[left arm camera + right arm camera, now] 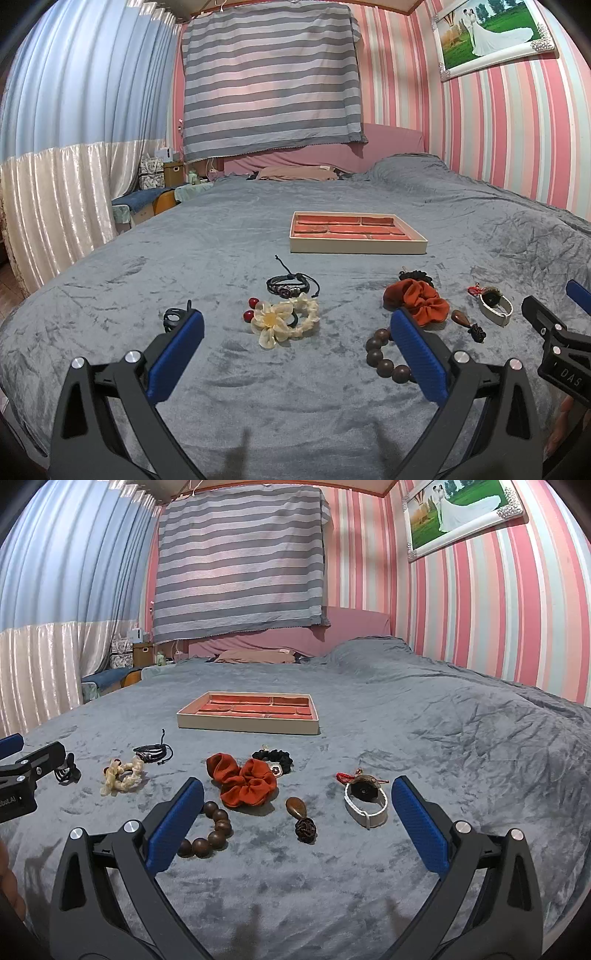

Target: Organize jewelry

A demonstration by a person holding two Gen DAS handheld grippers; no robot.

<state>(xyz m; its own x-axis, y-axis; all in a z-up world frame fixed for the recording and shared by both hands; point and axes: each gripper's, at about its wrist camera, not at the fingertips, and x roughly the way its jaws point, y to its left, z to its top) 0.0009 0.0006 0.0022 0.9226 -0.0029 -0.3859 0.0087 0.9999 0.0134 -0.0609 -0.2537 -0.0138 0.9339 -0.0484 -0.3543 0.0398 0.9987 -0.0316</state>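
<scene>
Jewelry lies scattered on a grey bedspread [295,387]. A shallow tray [356,246] with red compartments sits farther back. In the left wrist view my left gripper [295,326] stands open above the spread, with a cream flower hair tie [282,321] and a black leather bracelet [290,287] ahead of it. A wooden bead bracelet [380,354] lies by its right finger. In the right wrist view my right gripper [297,794] is open, nothing between its pads. An orange scrunchie [245,782], a wooden pendant [297,806] and a white-strapped watch [365,801] lie ahead of it.
A black scrunchie [273,758] lies behind the orange one, and a black hair clip [175,315] rests at the left. A striped cloth [271,81] hangs on the back wall, curtains [55,147] at left. A pillow [295,171] lies at the bed's head.
</scene>
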